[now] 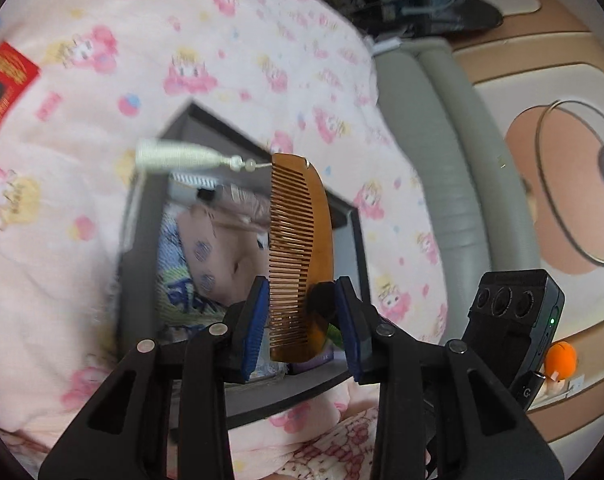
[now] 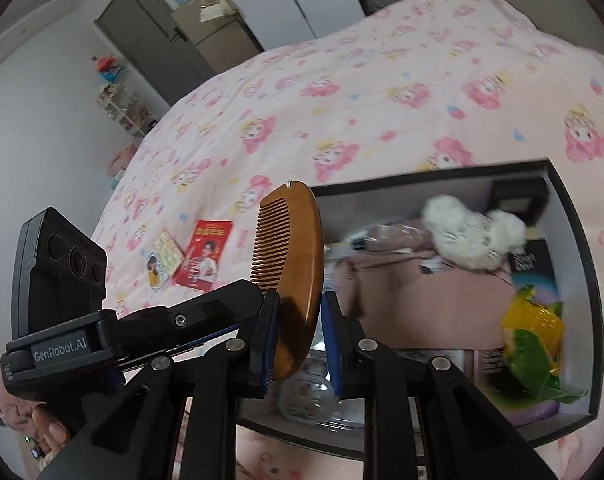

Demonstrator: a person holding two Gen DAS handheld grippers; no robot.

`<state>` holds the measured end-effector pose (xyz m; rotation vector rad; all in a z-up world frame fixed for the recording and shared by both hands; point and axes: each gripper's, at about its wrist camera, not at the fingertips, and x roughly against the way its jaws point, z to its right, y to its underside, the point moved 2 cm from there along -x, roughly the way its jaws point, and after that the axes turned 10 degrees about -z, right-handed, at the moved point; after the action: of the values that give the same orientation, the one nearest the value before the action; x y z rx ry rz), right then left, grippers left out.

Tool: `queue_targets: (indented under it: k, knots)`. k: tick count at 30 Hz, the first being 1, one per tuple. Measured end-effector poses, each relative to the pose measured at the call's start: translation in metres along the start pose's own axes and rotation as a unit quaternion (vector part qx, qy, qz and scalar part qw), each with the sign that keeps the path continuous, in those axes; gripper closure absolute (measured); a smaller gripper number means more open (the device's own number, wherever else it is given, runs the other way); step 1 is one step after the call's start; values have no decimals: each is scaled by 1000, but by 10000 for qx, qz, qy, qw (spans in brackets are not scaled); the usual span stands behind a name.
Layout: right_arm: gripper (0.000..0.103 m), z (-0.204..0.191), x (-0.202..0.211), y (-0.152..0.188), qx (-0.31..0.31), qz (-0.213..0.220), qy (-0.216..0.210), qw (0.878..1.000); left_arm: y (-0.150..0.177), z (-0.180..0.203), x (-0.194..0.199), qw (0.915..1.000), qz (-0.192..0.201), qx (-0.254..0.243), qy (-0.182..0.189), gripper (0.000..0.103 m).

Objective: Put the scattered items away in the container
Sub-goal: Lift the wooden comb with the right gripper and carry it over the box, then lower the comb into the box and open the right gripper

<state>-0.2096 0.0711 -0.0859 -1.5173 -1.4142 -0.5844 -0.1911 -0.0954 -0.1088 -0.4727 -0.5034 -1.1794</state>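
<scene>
A brown wooden comb (image 1: 300,256) with a white tassel (image 1: 174,156) stands upright between the blue pads of my left gripper (image 1: 302,320), above a grey open box (image 1: 142,216) on the pink bed cover. The comb (image 2: 292,272) also appears between the pads of my right gripper (image 2: 298,344); the left gripper's body (image 2: 62,292) reaches in from the left. The right pad seems slightly apart from the comb. The box (image 2: 574,240) holds a white plush (image 2: 474,240), a yellow-green packet (image 2: 534,340), pink cloth and a clear jar.
A red packet (image 2: 204,256) and a small card (image 2: 162,260) lie on the bed cover to the left; the red packet also shows in the left wrist view (image 1: 4,80). A grey bed frame (image 1: 442,168) and floor lie to the right. A wardrobe and shelves stand far off.
</scene>
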Motion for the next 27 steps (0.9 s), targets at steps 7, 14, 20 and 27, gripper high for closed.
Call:
queue_targets:
  k: [7, 14, 20, 27]
  knots:
    - [84, 61, -33, -8, -792, -550, -612, 9935, -8, 5, -46, 9964, -291, 68, -791, 70]
    - [85, 67, -44, -18, -491, -564, 196, 9970, -15, -9, -74, 9889, -471, 233, -1393, 72]
    - [85, 79, -27, -18, -683, -195, 444, 9965, -5, 1, -72, 9865, -173, 149, -1620, 72]
    - [85, 108, -18, -22, -1161, -76, 590, 9915, -7, 16, -102, 9874, -344, -196, -1531, 72]
